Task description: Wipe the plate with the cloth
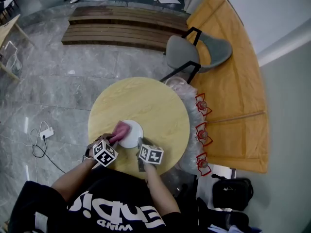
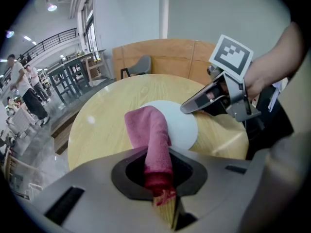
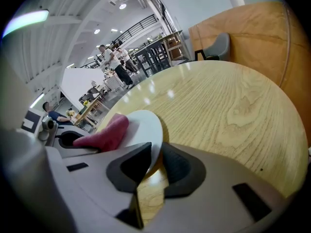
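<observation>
Two grippers meet over a small white plate (image 1: pixel 133 136), which sits on a round wooden desk (image 1: pixel 155 101) near the person's edge. The left gripper (image 2: pixel 158 181) has its jaws clamped on one end of a pink cloth (image 2: pixel 149 132). The cloth's free end lies draped on the left part of the plate. The right gripper (image 3: pixel 148 164) has its jaws pinched on the plate's near rim, seemingly to steady it. Wiping looks barely begun, since most of the plate lies uncovered. Its surface appears smooth, glossy and free of visible dirt.
</observation>
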